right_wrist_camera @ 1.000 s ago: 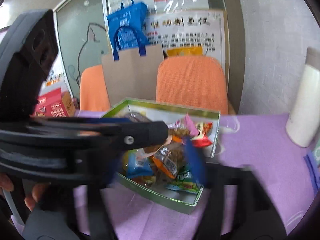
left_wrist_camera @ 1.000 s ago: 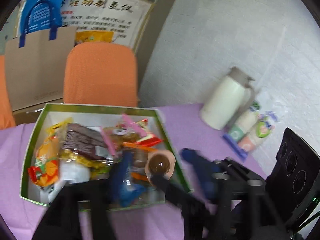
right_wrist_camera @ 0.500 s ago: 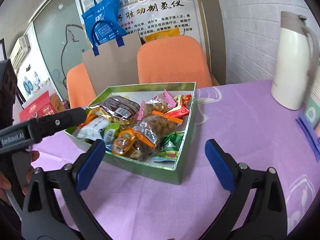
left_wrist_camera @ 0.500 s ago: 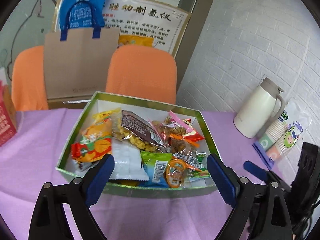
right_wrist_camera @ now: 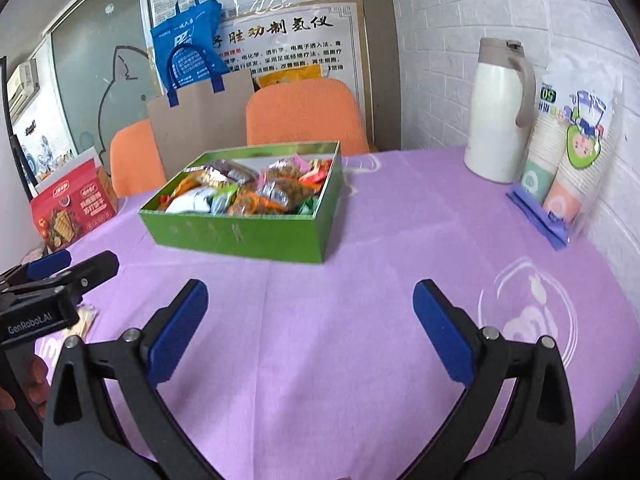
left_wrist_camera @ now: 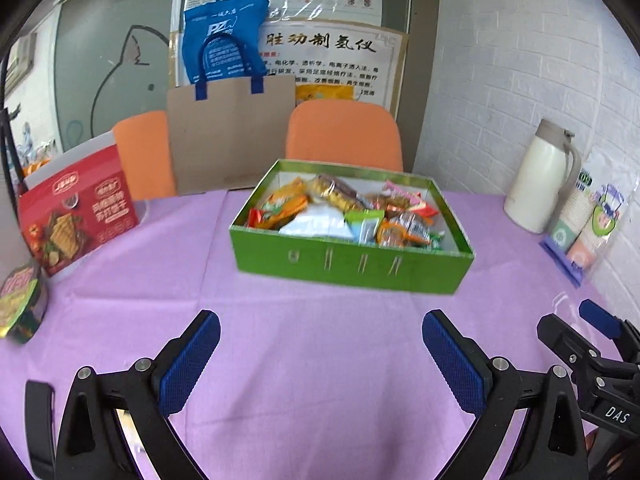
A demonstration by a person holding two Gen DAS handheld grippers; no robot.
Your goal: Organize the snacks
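Left claw [left_wrist_camera: 320,336] and right claw [right_wrist_camera: 310,304]: both spread wide, empty. Green snack box [left_wrist_camera: 352,260] on purple worktop [right_wrist_camera: 360,300]. "GenRobot.AI" on left claw body.

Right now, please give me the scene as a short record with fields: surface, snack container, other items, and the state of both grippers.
surface: purple tablecloth
snack container: green box, open top, full of mixed snack packets
left side of table: red snack carton, standing
right side by wall: white thermos jug, packs of paper cups beside it
behind table: orange chairs, brown paper bag
left gripper: fingers wide apart, holding nothing
right gripper: fingers wide apart, holding nothing
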